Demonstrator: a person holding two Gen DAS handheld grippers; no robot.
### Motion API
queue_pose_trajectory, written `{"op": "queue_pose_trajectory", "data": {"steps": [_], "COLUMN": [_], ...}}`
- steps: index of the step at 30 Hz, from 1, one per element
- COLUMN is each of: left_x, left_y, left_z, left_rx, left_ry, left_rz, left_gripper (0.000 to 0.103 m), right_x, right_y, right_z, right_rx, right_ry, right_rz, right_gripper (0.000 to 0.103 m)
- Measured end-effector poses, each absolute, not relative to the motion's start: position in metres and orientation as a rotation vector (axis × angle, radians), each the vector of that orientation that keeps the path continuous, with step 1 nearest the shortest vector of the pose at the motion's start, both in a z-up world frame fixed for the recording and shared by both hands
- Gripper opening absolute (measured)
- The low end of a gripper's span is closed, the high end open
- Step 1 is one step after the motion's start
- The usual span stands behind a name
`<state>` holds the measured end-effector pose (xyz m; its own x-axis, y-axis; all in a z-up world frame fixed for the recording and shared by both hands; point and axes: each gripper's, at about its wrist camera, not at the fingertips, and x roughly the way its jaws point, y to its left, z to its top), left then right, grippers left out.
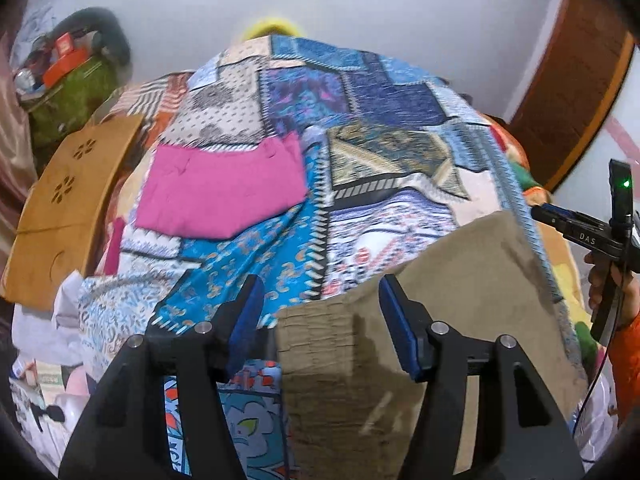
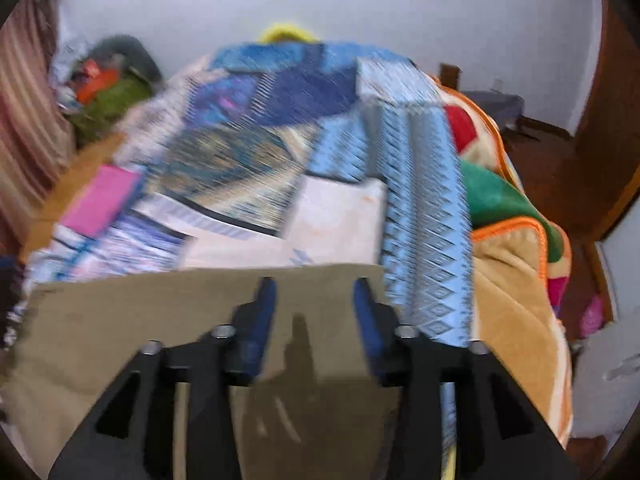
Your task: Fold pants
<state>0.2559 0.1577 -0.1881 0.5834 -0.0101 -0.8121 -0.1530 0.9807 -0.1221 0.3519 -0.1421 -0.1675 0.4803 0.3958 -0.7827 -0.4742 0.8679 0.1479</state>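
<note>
Khaki pants (image 1: 452, 292) lie flat on a patchwork bedspread (image 1: 304, 92), at the near right. My left gripper (image 1: 322, 300) is open over their elasticated waistband corner, one finger on each side of the edge. My right gripper (image 2: 314, 304) is open above the pants' far edge (image 2: 160, 320); it also shows in the left wrist view (image 1: 538, 212) at the right, past the pants' far corner. The right wrist view is blurred by motion.
A folded pink cloth (image 1: 220, 196) lies on the bedspread to the left. A wooden board (image 1: 68, 208) stands at the bed's left. A colourful blanket (image 2: 512, 240) covers the bed's right side. A wall (image 1: 360, 8) stands behind, and a wooden door (image 1: 576, 92) is at the right.
</note>
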Motion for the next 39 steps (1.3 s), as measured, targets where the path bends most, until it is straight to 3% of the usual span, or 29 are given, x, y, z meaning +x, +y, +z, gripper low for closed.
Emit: {"op": "queue_pose_trajectory", "data": {"steps": [3, 5, 7, 17, 29, 39], "left_x": [0.259, 0.262, 0.266, 0.267, 0.215, 0.166], "left_y": [0.138, 0.125, 0.113, 0.076, 0.063, 0.059], "left_z": [-0.181, -0.181, -0.185, -0.243, -0.231, -0.228], "left_rx": [-0.151, -0.129, -0.109, -0.004, 0.07, 0.096], "left_ry": [0.934, 0.933, 0.941, 1.095, 1.037, 1.0], "left_rz": [0.031, 0.007, -0.007, -0.053, -0.027, 0.034], "left_gripper": [0.067, 0.068, 0.068, 0.068, 0.071, 0.084], "right_x": [0.333, 0.324, 0.314, 0.276, 0.223, 0.176], "right_y": [-0.124, -0.111, -0.099, -0.063, -0.109, -0.139], "right_z": [-0.151, -0.146, -0.147, -0.21, -0.201, -0.197], "right_rx": [-0.072, -0.063, -0.071, -0.216, -0.19, -0.202], "right_ry": [0.92, 0.923, 0.921, 1.105, 1.083, 1.043], "right_rz": [0.616, 0.666, 0.695, 0.751, 0.701, 0.628], "right_gripper": [0.049, 0.063, 0.068, 0.069, 0.071, 0.073]}}
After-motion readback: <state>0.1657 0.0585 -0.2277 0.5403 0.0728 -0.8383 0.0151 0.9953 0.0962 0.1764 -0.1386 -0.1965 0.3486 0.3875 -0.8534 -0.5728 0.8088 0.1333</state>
